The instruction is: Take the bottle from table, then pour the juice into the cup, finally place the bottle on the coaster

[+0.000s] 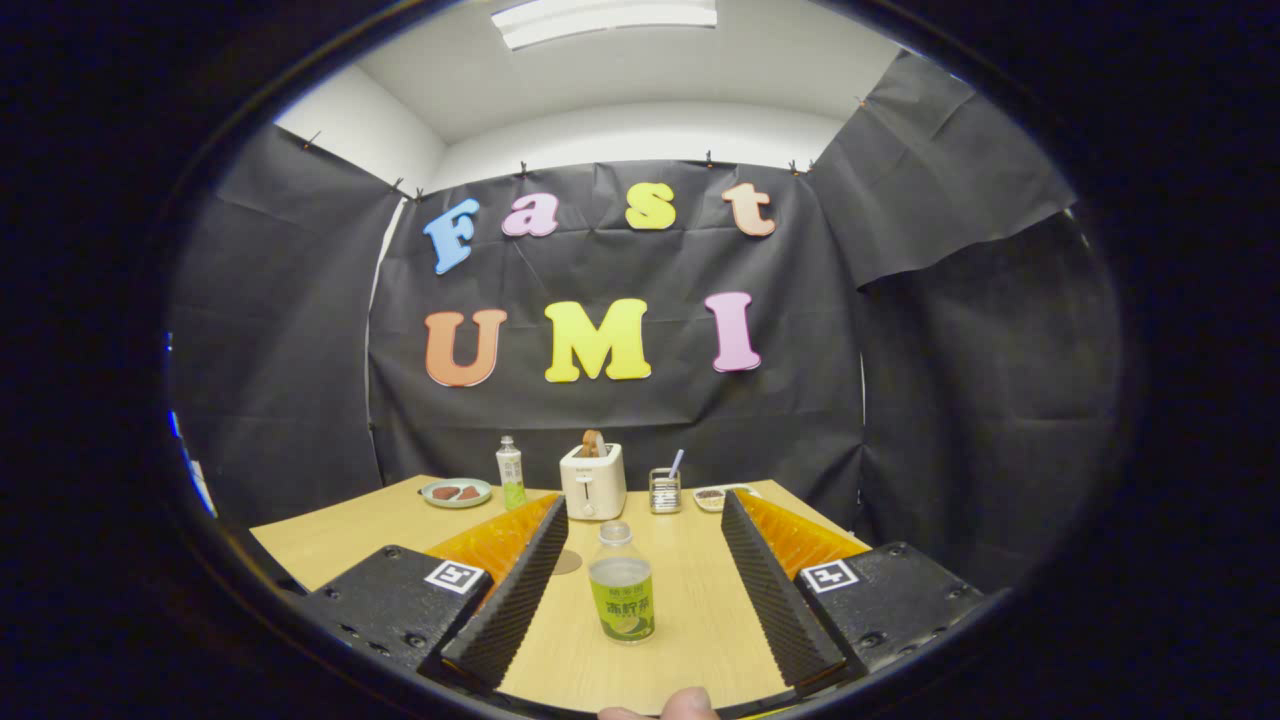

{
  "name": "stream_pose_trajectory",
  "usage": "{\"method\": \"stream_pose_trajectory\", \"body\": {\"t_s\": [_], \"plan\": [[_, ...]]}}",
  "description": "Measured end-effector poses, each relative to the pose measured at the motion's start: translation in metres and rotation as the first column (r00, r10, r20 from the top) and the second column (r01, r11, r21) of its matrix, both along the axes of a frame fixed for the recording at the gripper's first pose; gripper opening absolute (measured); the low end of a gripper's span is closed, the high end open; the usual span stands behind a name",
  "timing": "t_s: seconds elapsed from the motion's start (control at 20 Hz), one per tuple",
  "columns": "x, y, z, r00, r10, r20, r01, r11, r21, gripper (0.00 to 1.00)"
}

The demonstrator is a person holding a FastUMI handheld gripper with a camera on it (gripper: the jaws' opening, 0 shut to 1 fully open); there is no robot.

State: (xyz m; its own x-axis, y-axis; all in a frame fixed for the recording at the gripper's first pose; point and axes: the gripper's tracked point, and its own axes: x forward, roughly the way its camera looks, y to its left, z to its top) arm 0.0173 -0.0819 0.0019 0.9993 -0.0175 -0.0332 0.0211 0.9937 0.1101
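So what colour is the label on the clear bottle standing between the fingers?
Green, on the clear plastic bottle in the gripper view; the gripper is open.

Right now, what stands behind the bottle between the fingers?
Behind the bottle, held by nothing between the open gripper, stands a toaster; a round coaster is partly hidden by one finger.

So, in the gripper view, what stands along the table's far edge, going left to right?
Green plate → small clear bottle with green label → white toaster → metal holder with a spoon → small white dish. The open gripper straddles the nearer juice bottle.
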Motion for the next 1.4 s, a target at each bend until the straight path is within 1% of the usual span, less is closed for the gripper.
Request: {"method": "stream_pose_trajectory", "body": {"t_s": [0.15, 0.3, 0.45, 0.6, 0.7, 0.9, 1.05, 1.25, 1.4], "plan": [[0.012, -0.018, -0.011, 1.0, -0.013, 0.005, 0.013, 1.0, -0.007, 0.99], [0.021, -0.026, -0.025, 1.0, -0.016, -0.005, 0.016, 0.998, -0.062, 0.99], [0.028, -0.015, -0.046, 0.999, 0.026, -0.035, -0.03, 0.994, -0.108, 0.99], [0.035, 0.001, -0.065, 0.996, 0.067, -0.054, -0.072, 0.993, -0.09, 1.0], [0.042, 0.007, -0.08, 0.994, 0.081, -0.071, -0.086, 0.994, -0.064, 0.99], [0.064, 0.013, -0.111, 0.991, 0.074, -0.109, -0.081, 0.995, -0.057, 0.99], [0.079, 0.02, -0.133, 0.986, 0.076, -0.146, -0.089, 0.992, -0.084, 0.99], [0.099, 0.026, -0.162, 0.973, 0.085, -0.216, -0.098, 0.994, -0.049, 1.0], [0.109, 0.032, -0.171, 0.965, 0.096, -0.243, -0.111, 0.993, -0.046, 1.0]]}}
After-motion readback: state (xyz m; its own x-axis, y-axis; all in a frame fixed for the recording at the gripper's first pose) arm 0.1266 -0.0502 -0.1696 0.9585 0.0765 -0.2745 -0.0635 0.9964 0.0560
